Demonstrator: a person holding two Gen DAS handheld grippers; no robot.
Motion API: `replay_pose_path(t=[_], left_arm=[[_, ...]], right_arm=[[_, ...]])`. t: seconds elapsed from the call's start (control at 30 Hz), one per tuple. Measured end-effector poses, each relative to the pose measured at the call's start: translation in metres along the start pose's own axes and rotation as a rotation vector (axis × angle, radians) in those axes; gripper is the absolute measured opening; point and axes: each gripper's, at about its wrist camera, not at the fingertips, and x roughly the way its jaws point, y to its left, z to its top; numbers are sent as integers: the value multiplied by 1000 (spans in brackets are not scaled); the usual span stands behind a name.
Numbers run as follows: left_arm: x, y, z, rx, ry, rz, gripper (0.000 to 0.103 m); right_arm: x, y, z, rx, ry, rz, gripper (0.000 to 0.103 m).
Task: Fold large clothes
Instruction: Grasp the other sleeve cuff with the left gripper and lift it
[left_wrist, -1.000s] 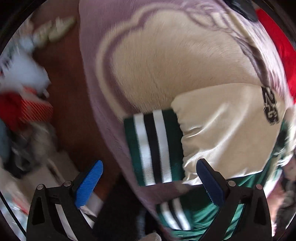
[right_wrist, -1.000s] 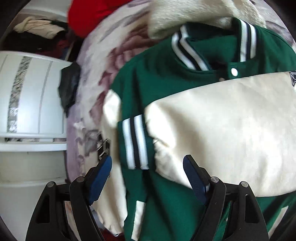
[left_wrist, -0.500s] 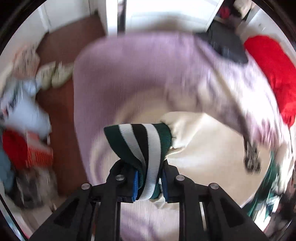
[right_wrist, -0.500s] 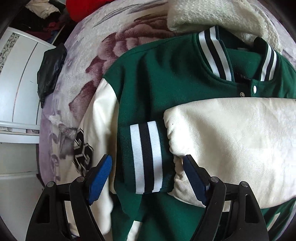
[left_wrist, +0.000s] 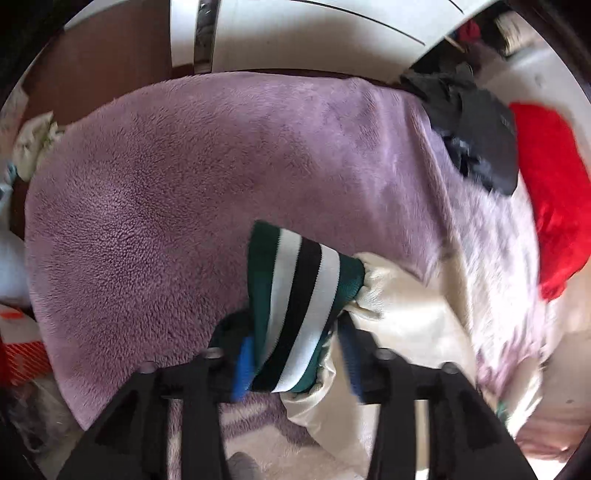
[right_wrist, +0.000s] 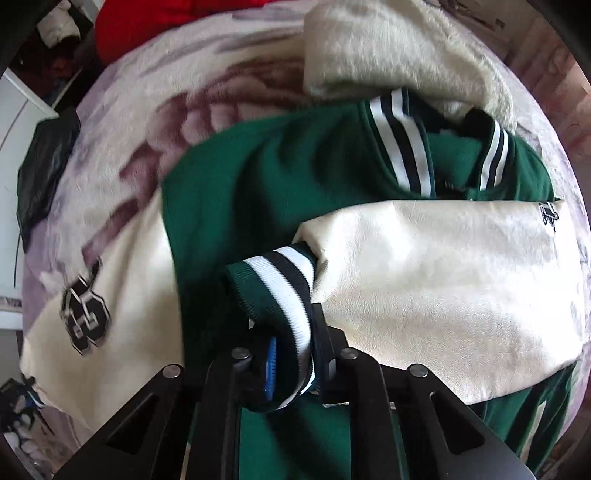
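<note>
Seen from the left wrist, a lilac fleece blanket (left_wrist: 155, 206) fills the left and middle of the view. The left gripper (left_wrist: 295, 369) has just been easing its jaws apart; the striped cuff (left_wrist: 295, 295) of a cream sleeve (left_wrist: 402, 317) stands between its blue pads (left_wrist: 242, 369), and the left pad is against the ribbing, though whether both still press is hard to tell. Further right lie a black garment (left_wrist: 476, 125) and then a red garment (left_wrist: 550, 192) at the edge.

In the right wrist view, the varsity jacket (right_wrist: 266, 177) lies spread on a floral blanket (right_wrist: 122, 122), its green body in the middle. At the left, one cream sleeve carries a black number patch (right_wrist: 83, 314). The right gripper (right_wrist: 295, 362) has just been closing, and its pads now pinch the jacket's other cuff (right_wrist: 280, 295), green with 2 white bands and a black one. That cuff's cream sleeve (right_wrist: 443, 288) runs off right across the jacket's chest. The striped collar (right_wrist: 402, 147) lies above it, against a fluffy cream fabric (right_wrist: 399, 48)
</note>
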Motion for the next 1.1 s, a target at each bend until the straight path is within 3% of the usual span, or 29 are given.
replay_pose_path(t=[0.07, 0.13, 0.2, 0.3, 0.47, 0.57, 0.6, 0.63, 0.67, 0.7, 0.73, 0.8, 0.97, 1.03, 1.1], left_arm=[[-13, 12, -6, -12, -43, -41, 63], [-30, 24, -16, -19, -89, -72, 95], [-45, 41, -26, -44, -116, -112, 96], [-51, 52, -55, -102, -79, -155, 96], [-6, 40, -107, -237, 31, -301, 96], [31, 18, -104, -279, 45, -318, 95], [41, 6, -97, -267, 25, -274, 94], [42, -3, -92, -241, -10, -239, 88], [41, -13, -86, -210, -58, -207, 71], [40, -26, -76, -163, -104, -119, 25], [39, -33, -67, -141, -118, -89, 8], [33, -42, -52, -123, -157, -97, 6], [0, -85, -31, 60, -245, -77, 5], [-13, -96, -31, 109, -273, -73, 3], [-24, -108, -30, 140, -298, -89, 3]], right_arm=[[13, 6, 4, 2, 38, 49, 14], [32, 3, 6, 31, 131, 115, 27], [31, -7, 8, 60, 157, 204, 39], [18, -20, 8, 72, 194, 315, 60], [-2, -38, -6, 30, 182, 328, 63], [-6, -44, -12, 53, 175, 313, 63], [-10, -47, -12, 74, 166, 313, 63], [-13, -48, -12, 83, 161, 315, 63], [-16, -49, -11, 86, 156, 305, 63], [-17, -48, -9, 86, 148, 283, 63], [-18, -47, -6, 84, 140, 274, 63], [-15, -40, -2, 71, 137, 254, 63], [23, 4, 6, -45, 144, 126, 61], [36, 19, 6, -66, 127, 42, 19], [34, 30, 8, -63, 100, 44, 16]])
